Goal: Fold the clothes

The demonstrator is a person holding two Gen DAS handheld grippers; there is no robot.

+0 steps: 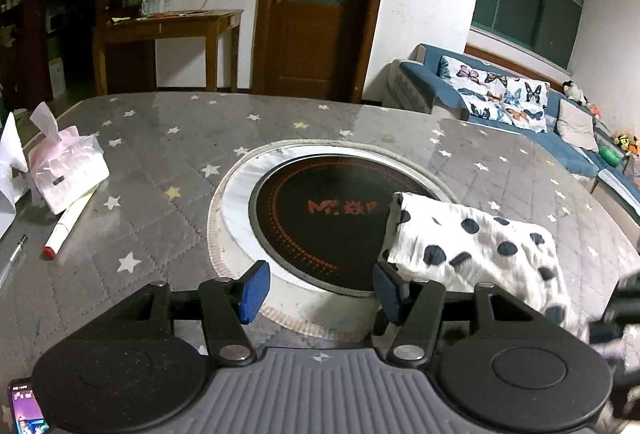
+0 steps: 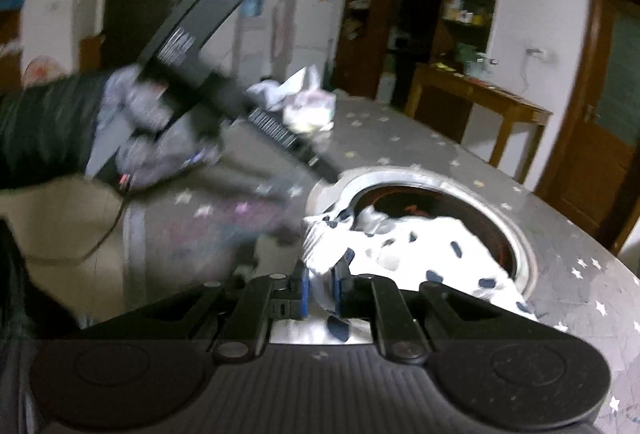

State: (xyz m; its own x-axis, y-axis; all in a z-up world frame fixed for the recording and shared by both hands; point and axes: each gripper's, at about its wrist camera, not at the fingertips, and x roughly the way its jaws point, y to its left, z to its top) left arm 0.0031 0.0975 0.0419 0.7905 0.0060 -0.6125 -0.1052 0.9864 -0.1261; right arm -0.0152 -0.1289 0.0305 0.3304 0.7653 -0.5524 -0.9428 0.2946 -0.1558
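Note:
A white garment with dark polka dots [image 1: 476,246] lies folded on the grey star-patterned table [image 1: 160,162], partly over the round black hotplate [image 1: 320,218]. My left gripper [image 1: 320,290] is open and empty, just left of the garment's near corner. My right gripper [image 2: 320,286] is shut on an edge of the same garment [image 2: 420,246]. The left gripper shows blurred in the right wrist view [image 2: 208,74], held in a gloved hand above the table. The right gripper shows as a dark blur at the right edge of the left wrist view.
A tissue pack [image 1: 68,170], a red-capped marker [image 1: 68,226], a pen [image 1: 12,262] and paper lie at the table's left. A phone [image 1: 26,410] sits at the near left. A wooden side table [image 1: 168,30], a door and a blue sofa [image 1: 520,102] stand beyond.

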